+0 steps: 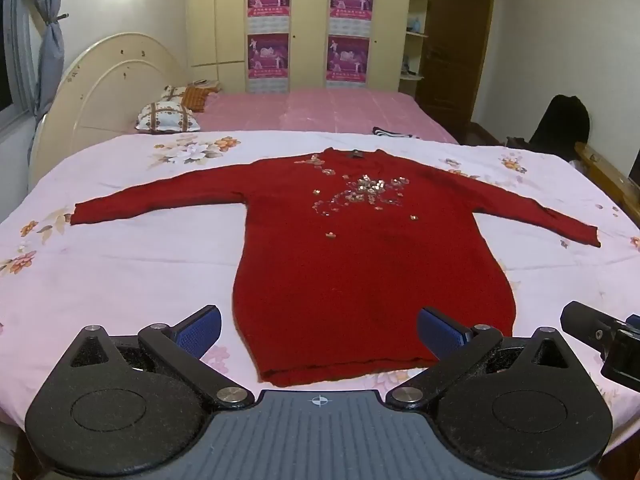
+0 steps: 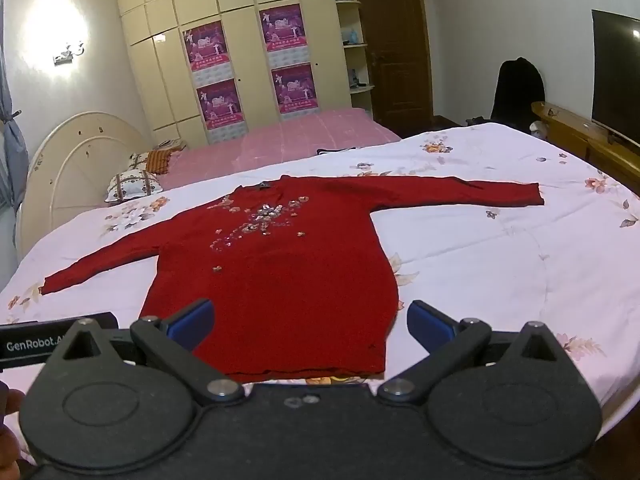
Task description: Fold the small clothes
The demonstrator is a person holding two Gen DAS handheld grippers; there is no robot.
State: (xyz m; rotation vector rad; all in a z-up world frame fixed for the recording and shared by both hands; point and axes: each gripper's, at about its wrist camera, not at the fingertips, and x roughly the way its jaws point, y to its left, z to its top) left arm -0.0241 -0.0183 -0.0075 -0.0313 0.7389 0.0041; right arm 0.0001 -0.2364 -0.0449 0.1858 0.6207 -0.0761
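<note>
Left tongs (image 1: 319, 330): blue pads spread wide apart, holding nothing, poised just short of the garment's hem. Right tongs (image 2: 308, 324): likewise wide apart and empty, near the hem's right corner. Neither touches cloth.

Garment: a red knit sweater (image 1: 360, 248), long-bodied, lies face up and flat on the floral quilt (image 1: 120, 264) covering the near bed. The hem (image 1: 340, 376) is nearest the tongs; the collar points away. Both sleeves are spread outward, the left sleeve (image 1: 160, 200) and right sleeve (image 1: 540, 212) each resting fully on the quilt. No fold is made; judged at the start of the task.

Handling assessment: the knit looks soft and limp, moderately heavy for its size, and likely to stretch or sag if lifted by one point. A cluster of sequins (image 1: 360, 192) across the chest appears fragile and could snag; avoid pinching there. Recommended holds are a sleeve cuff, or the shoulder seam and hem corner on one side, taken together so the edge travels evenly.

Beyond: a second bed with a pink cover (image 1: 320, 108), pillows (image 1: 168, 118), then a wardrobe (image 1: 300, 20) bearing posters.
</note>
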